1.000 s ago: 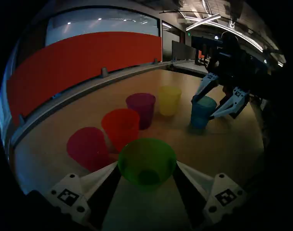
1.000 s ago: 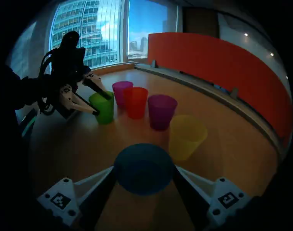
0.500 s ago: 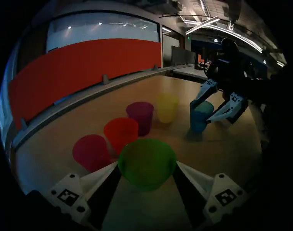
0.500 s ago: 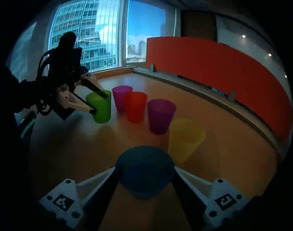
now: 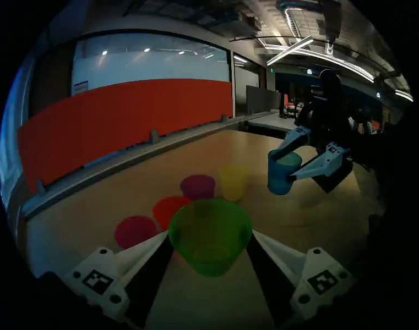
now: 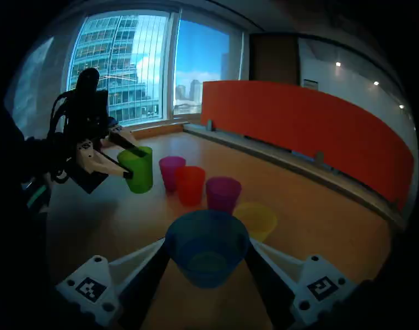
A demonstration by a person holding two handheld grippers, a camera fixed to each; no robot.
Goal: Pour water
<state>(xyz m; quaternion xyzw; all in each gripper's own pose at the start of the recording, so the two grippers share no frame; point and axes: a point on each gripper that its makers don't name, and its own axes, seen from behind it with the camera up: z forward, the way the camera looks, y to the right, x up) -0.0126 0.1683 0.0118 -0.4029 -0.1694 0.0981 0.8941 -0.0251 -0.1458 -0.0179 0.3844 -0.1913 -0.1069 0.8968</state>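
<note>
In the left gripper view my left gripper (image 5: pixel 210 242) is shut on a green cup (image 5: pixel 210 234), held upright above the wooden table (image 5: pixel 297 214). The right gripper view has my right gripper (image 6: pixel 207 250) shut on a blue cup (image 6: pixel 207 253), also upright and off the table. Each view catches the other gripper farther off: the blue cup (image 5: pixel 281 171) in the right gripper (image 5: pixel 300 165), the green cup (image 6: pixel 136 168) in the left gripper (image 6: pixel 118 159). Whether either cup holds water I cannot tell.
A row of cups stands on the table: pink (image 5: pixel 135 231), red (image 5: pixel 169 208), purple (image 5: pixel 197 187), yellow (image 5: pixel 233 181). From the right gripper view the same row reads pink (image 6: pixel 171 172), red (image 6: pixel 190 185), purple (image 6: pixel 223 193), yellow (image 6: pixel 255 219). An orange partition (image 5: pixel 126 118) runs along the table's far edge.
Both grippers have risen with their cups, which now hang clear of the table. The four standing cups sit lower in both views and have not moved.
</note>
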